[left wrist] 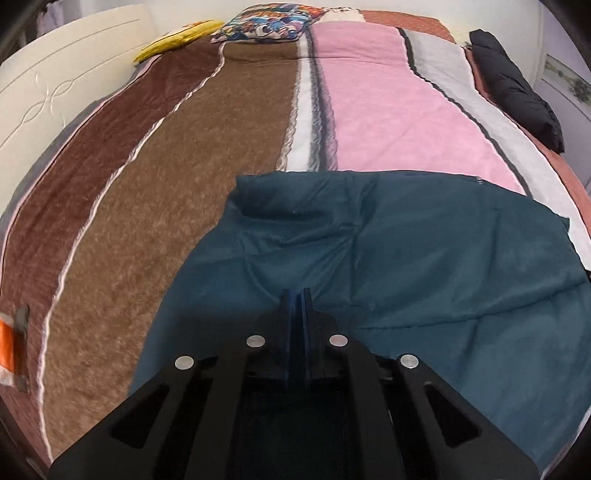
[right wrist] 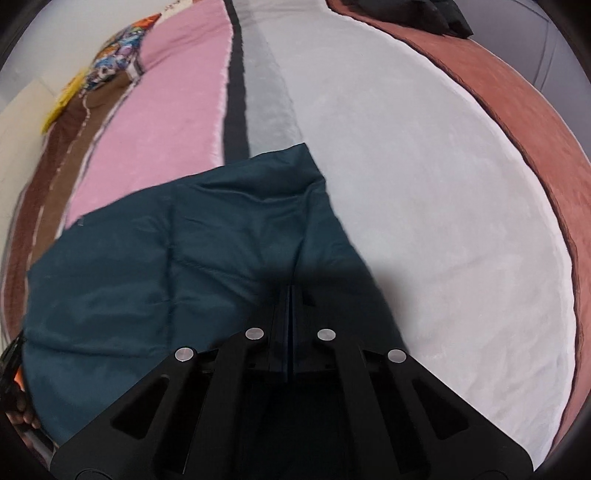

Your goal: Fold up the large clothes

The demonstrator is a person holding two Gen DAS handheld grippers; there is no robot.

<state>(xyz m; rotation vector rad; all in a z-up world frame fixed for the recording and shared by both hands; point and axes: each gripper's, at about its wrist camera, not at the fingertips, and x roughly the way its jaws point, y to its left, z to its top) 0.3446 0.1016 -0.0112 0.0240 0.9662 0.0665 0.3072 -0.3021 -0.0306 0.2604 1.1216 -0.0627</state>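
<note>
A dark teal garment (left wrist: 388,258) lies on a striped bedspread (left wrist: 184,147), partly folded and creased. It also shows in the right wrist view (right wrist: 166,266). My left gripper (left wrist: 296,295) is over the garment's near part with its jaws closed together; whether cloth is pinched between them is not visible. My right gripper (right wrist: 291,291) is over the garment's right edge, jaws also closed together, with no cloth visibly between them.
The bedspread has brown, pink (left wrist: 388,103), grey and white (right wrist: 424,203) stripes. A patterned pillow (left wrist: 266,22) and a yellow item (left wrist: 173,40) lie at the far end. A black garment (left wrist: 517,88) lies at the far right. A cream headboard (left wrist: 55,81) is at left.
</note>
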